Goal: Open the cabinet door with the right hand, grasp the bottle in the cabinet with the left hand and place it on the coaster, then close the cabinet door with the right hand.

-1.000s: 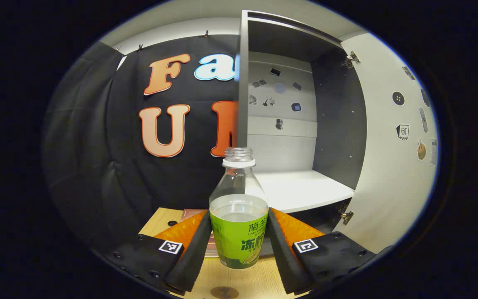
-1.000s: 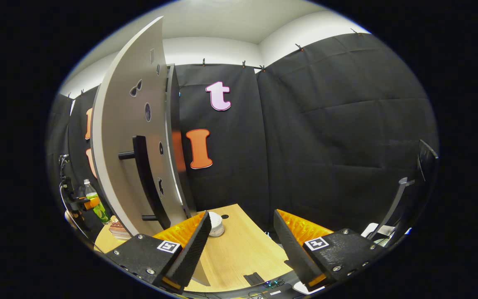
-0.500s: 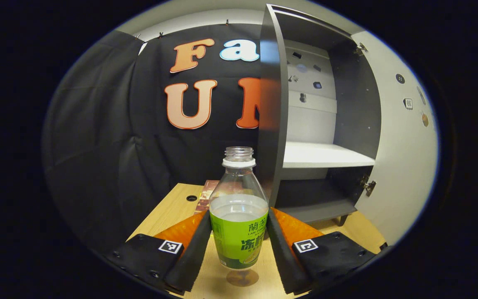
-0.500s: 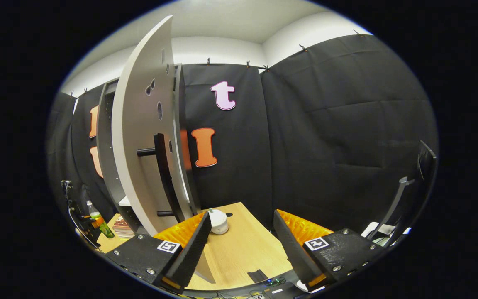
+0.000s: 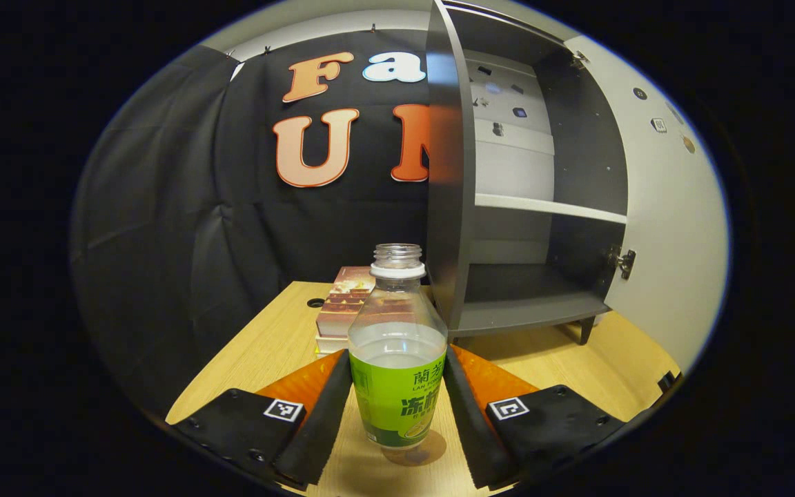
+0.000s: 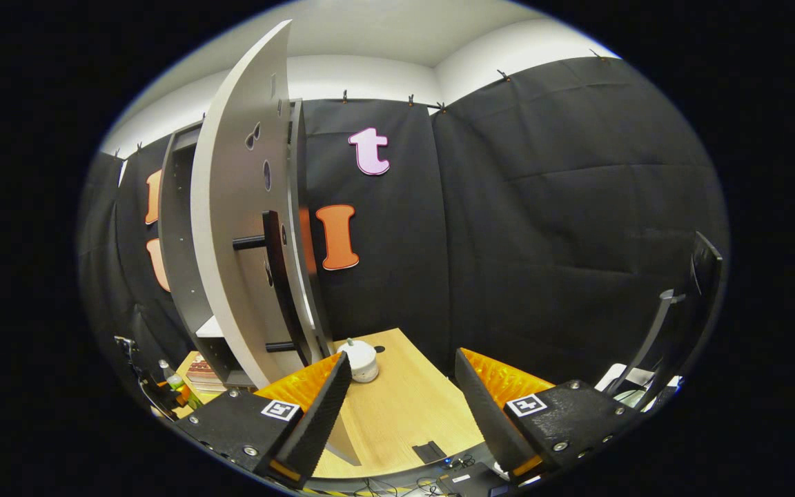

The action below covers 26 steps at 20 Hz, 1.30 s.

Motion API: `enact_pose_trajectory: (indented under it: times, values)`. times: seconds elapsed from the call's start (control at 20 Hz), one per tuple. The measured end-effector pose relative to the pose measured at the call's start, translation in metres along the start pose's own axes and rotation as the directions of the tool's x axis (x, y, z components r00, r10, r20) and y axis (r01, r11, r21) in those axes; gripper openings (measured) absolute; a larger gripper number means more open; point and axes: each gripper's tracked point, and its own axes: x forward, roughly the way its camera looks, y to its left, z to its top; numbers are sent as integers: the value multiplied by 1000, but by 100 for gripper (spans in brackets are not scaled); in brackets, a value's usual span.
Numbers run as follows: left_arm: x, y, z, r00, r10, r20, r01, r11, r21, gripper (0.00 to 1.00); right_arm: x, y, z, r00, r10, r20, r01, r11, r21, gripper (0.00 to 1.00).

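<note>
Bottle point(image 5: 397, 359), clamped by left hand-held gripper point(image 5: 396, 407), hangs just above coaster point(image 5: 417, 452).

The right tongs point(image 6: 397, 407) stand parted over the wooden surface point(image 6: 397, 421), gripping nothing. The open cabinet door point(image 6: 246, 228) rises left of them, its black bar handle point(image 6: 277, 276) facing the camera. A white round object point(image 6: 361, 360) sits just right of the door's lower edge.
</note>
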Motion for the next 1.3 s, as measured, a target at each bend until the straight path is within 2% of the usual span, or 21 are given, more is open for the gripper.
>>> enact_pose_trajectory:
  times: [0.2, 0.5, 0.55, 0.95, 1.0, 1.1, 1.15, 1.2, 1.25, 1.3]
  values:
    - [7, -5, -40, 999, -1, -40, 0, 1000, -13, 83, -3, -2, -2, 1000, -14, -16, 14, 1000, -6, 93]
    - [13, -10, -67, 999, 0, -39, 1, 1000, 12, 83, 0, 1, -6, 999, -32, -39, 31, 999, -21, 93]
    - [16, -11, -63, 1000, -4, -14, 4, 1000, 22, 83, 0, 3, -7, 999, -32, -42, 31, 999, -20, 93]
    - [3, -15, -66, 1000, 8, -29, -7, 999, 37, 83, 5, 14, -9, 999, -19, -51, 18, 1000, -21, 93]
    - [1, -14, -66, 999, 11, -31, -10, 999, 35, 83, 8, 14, -10, 998, -18, -52, 17, 1000, -21, 99]
    - [-3, -11, -69, 999, 23, -39, -21, 999, 45, 84, 11, 17, -11, 998, -13, -55, 12, 1000, -16, 99]
    - [-3, -10, -70, 999, 26, -44, -24, 998, 53, 84, 14, 19, -12, 998, -9, -56, 8, 1000, -15, 93]
    - [-4, -10, -72, 998, 29, -53, -26, 998, 62, 85, 17, 22, -10, 998, -4, -57, 3, 1000, -15, 93]
    - [-5, -9, -72, 998, 33, -55, -29, 997, 69, 85, 19, 24, -10, 998, 0, -59, -1, 1000, -17, 99]
    - [-7, -9, -72, 998, 35, -54, -31, 997, 73, 86, 22, 27, -12, 998, 5, -59, -6, 1000, -20, 99]
